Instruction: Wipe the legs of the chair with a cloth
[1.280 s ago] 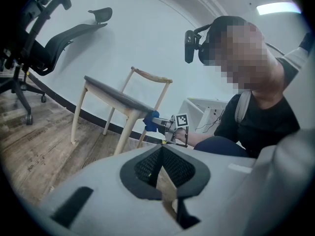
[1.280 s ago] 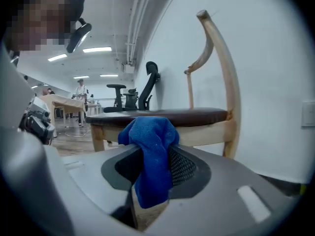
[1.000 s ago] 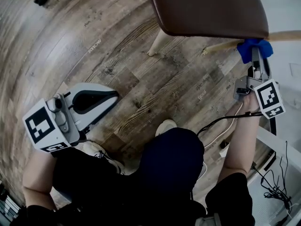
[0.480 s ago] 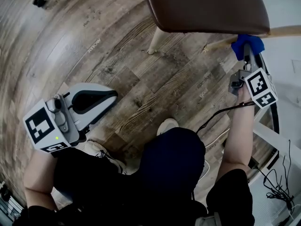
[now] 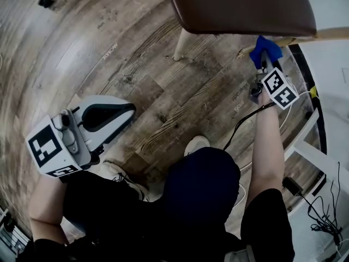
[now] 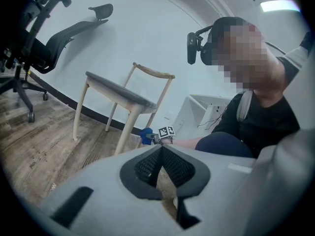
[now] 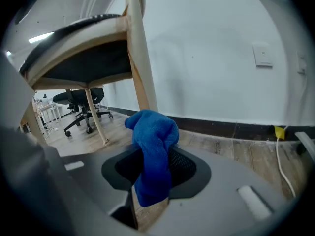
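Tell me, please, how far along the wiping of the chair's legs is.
Done: the blue cloth is clamped in the right gripper. In hand: it appears pressed against one pale chair leg. Left: no leg looks visibly different, so I can't tell which are wiped; the left gripper is shut, empty, held aside.

Grey-brown wood-plank floor (image 5: 147, 86): short dark printed word (image 5: 109, 52) on plank toward upper left edge, letters too small to read surely. Second small print (image 5: 236, 96) on planks toward right edge, likewise illegible. Black-and-white marker cube (image 5: 46, 146) of left tool (image 5: 132, 111) and marker cube (image 5: 278, 88) of right tool (image 5: 263, 59): square code patterns only, not readable as text.
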### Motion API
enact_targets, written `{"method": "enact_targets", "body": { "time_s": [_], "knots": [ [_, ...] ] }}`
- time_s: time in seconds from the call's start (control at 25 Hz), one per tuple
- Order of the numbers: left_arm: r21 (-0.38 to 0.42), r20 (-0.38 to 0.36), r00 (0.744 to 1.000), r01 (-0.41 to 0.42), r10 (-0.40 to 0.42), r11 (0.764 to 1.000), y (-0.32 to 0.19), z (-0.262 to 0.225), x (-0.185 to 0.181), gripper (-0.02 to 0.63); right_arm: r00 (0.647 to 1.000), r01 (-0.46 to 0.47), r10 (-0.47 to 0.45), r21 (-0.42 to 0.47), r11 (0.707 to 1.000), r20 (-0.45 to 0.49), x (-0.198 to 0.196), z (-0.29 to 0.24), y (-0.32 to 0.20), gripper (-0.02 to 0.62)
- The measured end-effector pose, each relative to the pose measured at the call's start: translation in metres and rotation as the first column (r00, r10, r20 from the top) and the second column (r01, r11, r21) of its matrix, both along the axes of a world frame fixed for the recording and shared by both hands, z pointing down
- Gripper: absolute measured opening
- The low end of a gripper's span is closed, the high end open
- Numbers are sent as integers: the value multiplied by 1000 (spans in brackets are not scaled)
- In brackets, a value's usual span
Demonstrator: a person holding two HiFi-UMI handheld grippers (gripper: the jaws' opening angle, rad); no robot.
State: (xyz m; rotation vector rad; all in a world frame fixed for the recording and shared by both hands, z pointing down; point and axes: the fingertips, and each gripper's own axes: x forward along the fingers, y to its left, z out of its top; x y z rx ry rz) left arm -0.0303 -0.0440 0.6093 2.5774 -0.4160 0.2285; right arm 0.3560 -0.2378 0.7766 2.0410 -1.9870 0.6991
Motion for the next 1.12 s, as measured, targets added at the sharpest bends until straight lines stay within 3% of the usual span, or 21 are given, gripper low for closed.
{"method": "enact_targets", "body": {
  "time_s": [0.32,0.64,0.84,1.12],
  "knots": [
    [-15,10,1000,18,-18,1000,-1,3,-4,6,1000,-16,16,-205,979,-2,1,95,2,143],
    [-40,40,998,46,-44,998,-3,14,-10,6,999,-11,-6,-395,918,-42,1,162,5,143],
    [-51,47,998,48,-46,998,-6,19,-9,6,999,-4,-17,-428,904,-46,2,174,4,143],
    [-50,56,997,53,-50,997,-5,22,-8,6,998,22,-43,-419,908,-42,2,164,6,143]
  ]
}}
